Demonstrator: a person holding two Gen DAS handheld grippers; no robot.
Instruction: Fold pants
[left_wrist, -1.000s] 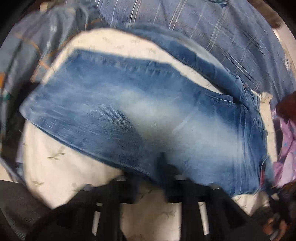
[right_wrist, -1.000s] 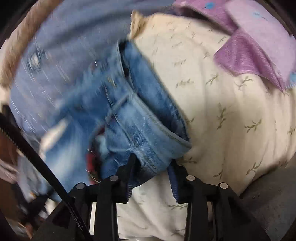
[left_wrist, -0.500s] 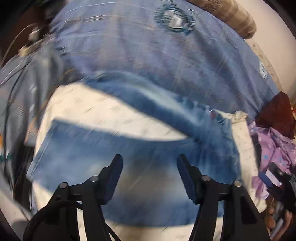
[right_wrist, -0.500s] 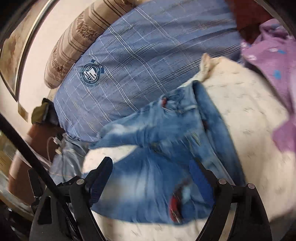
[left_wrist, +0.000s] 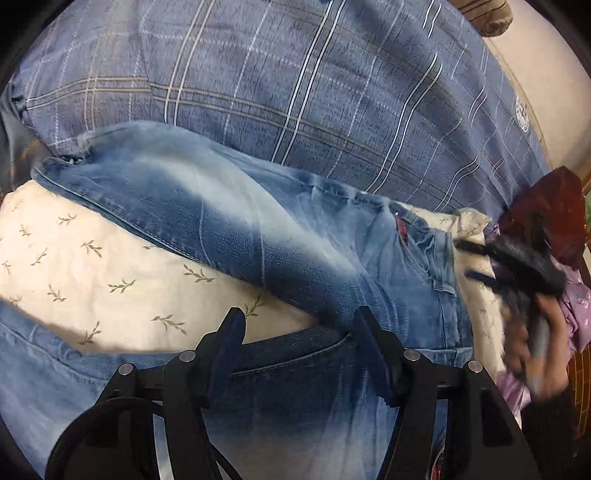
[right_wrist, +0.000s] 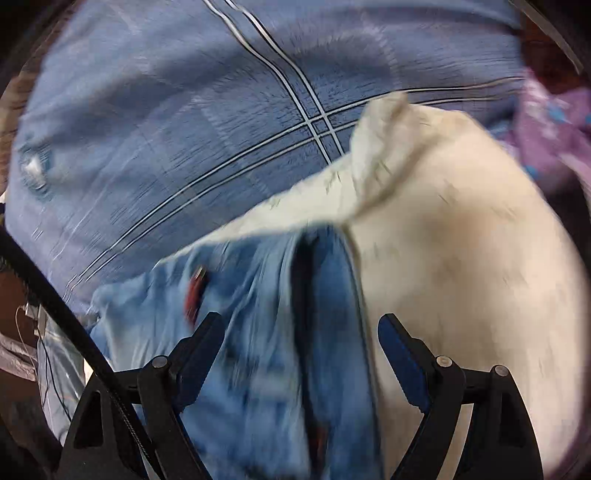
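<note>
Blue faded jeans lie on a cream leaf-print sheet. One leg runs up to the left and the waist lies to the right. My left gripper is open and empty, low over the seat and back pocket of the jeans. In the blurred right wrist view my right gripper is open and empty over the waist end of the jeans. The right gripper also shows in the left wrist view, held by a hand at the right edge.
A blue plaid pillow lies just behind the jeans, and shows in the right wrist view too. Purple cloth and a dark red object lie at the right. The cream sheet spreads right of the waist.
Both grippers let go of the jeans and opened. They lifted back, then came down close over the jeans again. The right wrist view is still in motion.
</note>
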